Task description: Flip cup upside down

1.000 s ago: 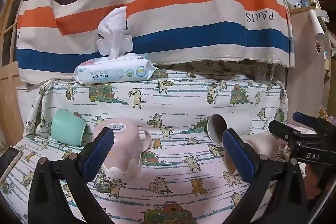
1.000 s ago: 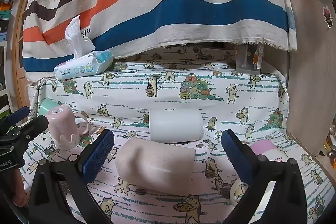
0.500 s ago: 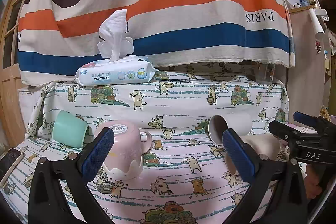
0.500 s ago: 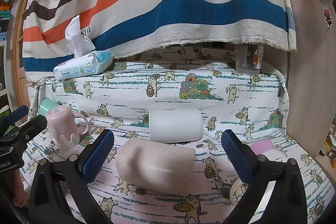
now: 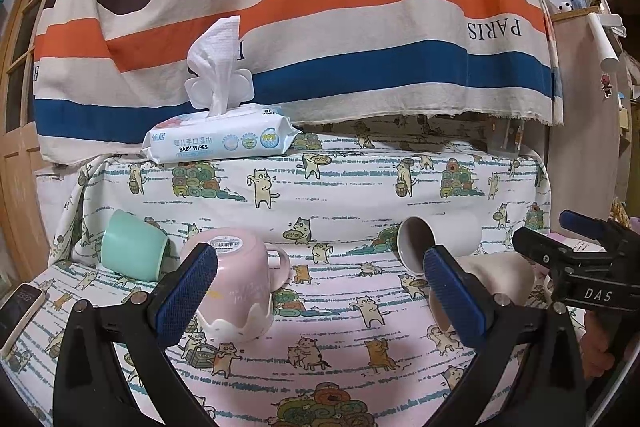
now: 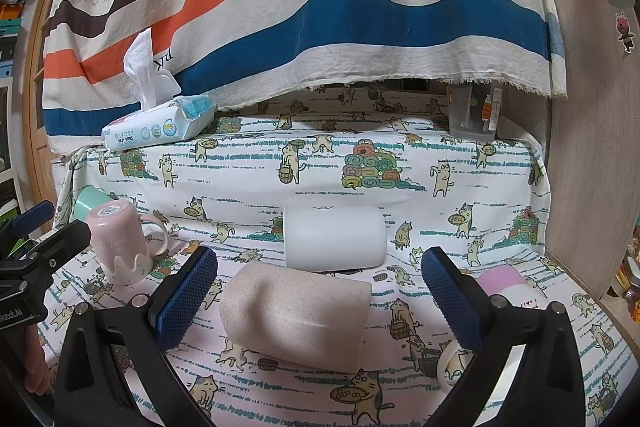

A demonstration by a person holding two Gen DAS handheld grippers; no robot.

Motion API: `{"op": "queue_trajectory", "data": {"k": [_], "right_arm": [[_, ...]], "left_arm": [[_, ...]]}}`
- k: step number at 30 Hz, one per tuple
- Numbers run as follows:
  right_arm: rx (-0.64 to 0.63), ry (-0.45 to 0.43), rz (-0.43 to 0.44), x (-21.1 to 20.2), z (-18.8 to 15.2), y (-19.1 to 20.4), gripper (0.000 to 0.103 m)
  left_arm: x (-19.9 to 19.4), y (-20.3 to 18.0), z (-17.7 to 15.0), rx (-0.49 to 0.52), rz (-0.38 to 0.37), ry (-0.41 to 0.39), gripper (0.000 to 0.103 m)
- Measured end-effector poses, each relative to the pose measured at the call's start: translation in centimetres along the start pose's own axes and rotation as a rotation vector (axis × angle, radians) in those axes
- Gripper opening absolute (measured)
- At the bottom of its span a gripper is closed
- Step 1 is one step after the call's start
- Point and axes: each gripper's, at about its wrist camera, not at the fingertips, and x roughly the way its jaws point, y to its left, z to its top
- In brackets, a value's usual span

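Speckled beige cup (image 6: 294,319) lies on side on cat-print cloth (image 6: 304,395), between spread fingers of right gripper (image 6: 319,301). Left gripper (image 5: 320,293) spread, empty, beside upside-down pink mug (image 5: 238,285).

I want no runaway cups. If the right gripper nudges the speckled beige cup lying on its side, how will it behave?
The speckled beige cup lies on its side, so it would probably roll. The soft cat-print cloth may slow it. It looks rigid, so the open right gripper should not dent it.

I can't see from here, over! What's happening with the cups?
Both grippers open, empty. Pink mug already upside down. Beige cup on its side. Nothing blocking.
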Motion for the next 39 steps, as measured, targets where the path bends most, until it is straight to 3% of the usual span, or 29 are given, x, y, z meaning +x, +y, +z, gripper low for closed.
{"op": "queue_trajectory", "data": {"k": [35, 39], "right_arm": [[-0.004, 0.011, 0.012, 0.2, 0.0, -0.1, 0.103], [0.025, -0.035, -0.024, -0.4, 0.2, -0.6, 0.103]], "left_arm": [[0.8, 0.5, -0.2, -0.007, 0.015, 0.033, 0.103], [1.0, 0.7, -0.3, -0.015, 0.015, 0.048, 0.103]]}}
